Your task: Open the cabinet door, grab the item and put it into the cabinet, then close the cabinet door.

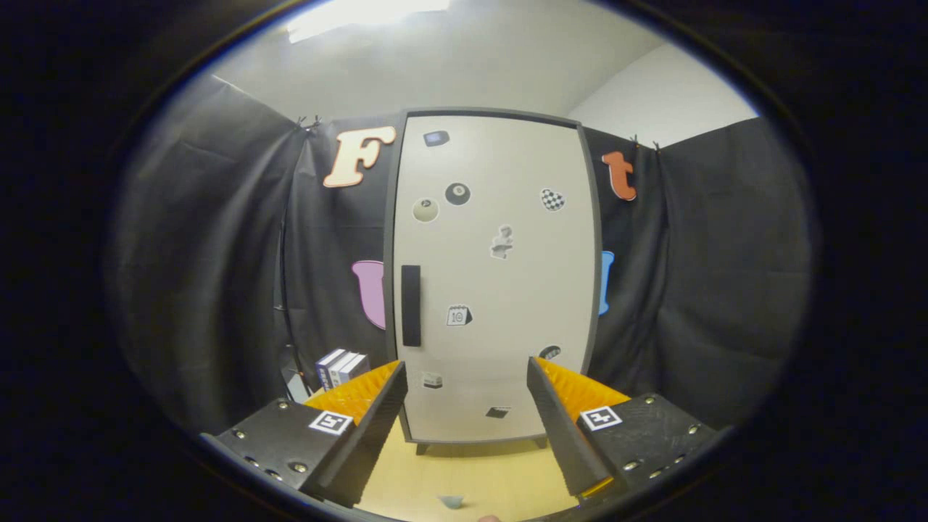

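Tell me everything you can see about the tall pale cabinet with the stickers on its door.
The tall cream-fronted cabinet with a dark grey frame stands upright on the light wooden table, on short feet, against the black cloth wall. Its single door is closed. A black vertical bar handle sits at mid-height on the edge nearest the stack of books. Small stickers are scattered over the smooth door. It stands beyond the open gripper, whose fingers hold nothing and do not touch it.

Stickers [458, 315] on cabinet door [507, 290]: designs too small to tell.
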Available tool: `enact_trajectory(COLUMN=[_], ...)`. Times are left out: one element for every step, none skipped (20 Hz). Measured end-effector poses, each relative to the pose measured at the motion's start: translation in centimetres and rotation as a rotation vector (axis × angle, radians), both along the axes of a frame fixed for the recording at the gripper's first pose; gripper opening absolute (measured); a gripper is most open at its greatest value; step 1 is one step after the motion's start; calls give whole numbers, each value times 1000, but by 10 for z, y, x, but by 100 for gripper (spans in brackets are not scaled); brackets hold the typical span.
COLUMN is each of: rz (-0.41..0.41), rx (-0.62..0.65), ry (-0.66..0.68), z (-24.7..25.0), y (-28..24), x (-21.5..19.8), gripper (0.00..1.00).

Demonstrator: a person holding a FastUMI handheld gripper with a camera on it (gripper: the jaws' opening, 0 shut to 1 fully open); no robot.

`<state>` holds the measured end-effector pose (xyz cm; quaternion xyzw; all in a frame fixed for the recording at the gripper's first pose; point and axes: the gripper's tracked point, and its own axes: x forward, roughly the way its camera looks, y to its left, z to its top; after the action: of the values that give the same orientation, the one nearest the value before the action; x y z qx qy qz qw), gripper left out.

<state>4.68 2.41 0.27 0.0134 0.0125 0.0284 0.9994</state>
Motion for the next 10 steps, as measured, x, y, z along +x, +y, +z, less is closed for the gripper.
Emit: enact_trajectory(rz=[11,19,28,38,45,55,70,82,87,93], rx=[2,4,5,6,2,3,7,11,14,16], ry=[2,1,0,1,-1,-2,0,3,5,6], z=[-1,0,1,1,2,2,2,1,1,0], y=[5,10,15,20,26,31,39,45,49,54], x=[5,13,19,27,35,44,53,61,69,79], gripper=[98,98,98,98,98,98,98,98,98,98])
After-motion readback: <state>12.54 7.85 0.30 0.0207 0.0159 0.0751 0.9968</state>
